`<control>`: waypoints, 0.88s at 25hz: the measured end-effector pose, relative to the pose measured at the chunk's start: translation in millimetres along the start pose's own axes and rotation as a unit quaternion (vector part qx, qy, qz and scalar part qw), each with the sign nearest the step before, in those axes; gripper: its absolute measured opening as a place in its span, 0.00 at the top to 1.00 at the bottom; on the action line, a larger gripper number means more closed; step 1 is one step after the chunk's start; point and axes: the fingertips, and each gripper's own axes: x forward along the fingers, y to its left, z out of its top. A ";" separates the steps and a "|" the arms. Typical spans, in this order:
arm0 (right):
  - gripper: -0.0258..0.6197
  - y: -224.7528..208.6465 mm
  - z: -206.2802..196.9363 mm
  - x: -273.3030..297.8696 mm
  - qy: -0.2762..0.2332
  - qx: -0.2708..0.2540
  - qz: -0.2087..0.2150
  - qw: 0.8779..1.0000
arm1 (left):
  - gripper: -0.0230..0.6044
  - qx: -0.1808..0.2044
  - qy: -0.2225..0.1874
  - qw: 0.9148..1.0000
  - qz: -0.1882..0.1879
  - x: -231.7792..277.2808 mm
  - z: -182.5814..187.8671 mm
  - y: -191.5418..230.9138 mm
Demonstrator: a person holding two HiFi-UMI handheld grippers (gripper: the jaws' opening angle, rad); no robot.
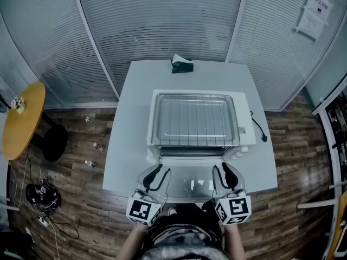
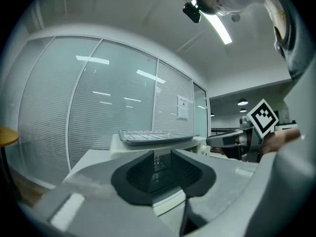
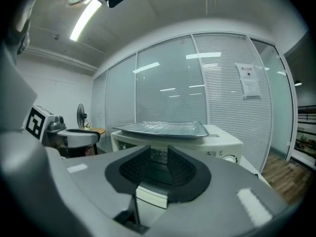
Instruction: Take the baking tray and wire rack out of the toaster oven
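Note:
The white toaster oven (image 1: pixel 246 130) stands on the white table (image 1: pixel 127 145). On its roof lies the metal baking tray (image 1: pixel 195 119) with the wire rack (image 1: pixel 190 106) resting in it. The oven's glass door (image 1: pixel 192 182) hangs open toward me. My left gripper (image 1: pixel 157 176) and right gripper (image 1: pixel 227 173) hover at the door's two front corners, both open by a narrow gap with nothing between the pads. In the left gripper view the tray (image 2: pixel 153 137) shows above my left gripper (image 2: pixel 163 169). In the right gripper view the tray (image 3: pixel 165 128) shows beyond my right gripper (image 3: pixel 159 169).
A dark green object (image 1: pixel 182 64) sits at the table's far edge. A black power cord (image 1: pixel 259 126) runs from the oven's right side. A round yellow table (image 1: pixel 21 118) stands to the left. Blind-covered glass walls close off the back, and small items lie on the wooden floor.

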 end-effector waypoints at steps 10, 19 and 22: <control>0.96 60.9 2.9 -23.4 -0.049 0.008 0.047 0.998 | 0.96 -0.009 0.004 0.999 -0.049 -13.7 0.5 -52.9; 0.96 93.6 42.3 -40.3 -0.083 -0.038 0.062 0.994 | 0.96 -0.002 -0.026 0.998 -0.063 -26.4 48.8 -72.8; 0.96 98.1 55.6 -44.3 -0.093 -0.039 0.064 0.993 | 0.96 0.001 -0.032 0.998 -0.060 -31.2 59.5 -75.3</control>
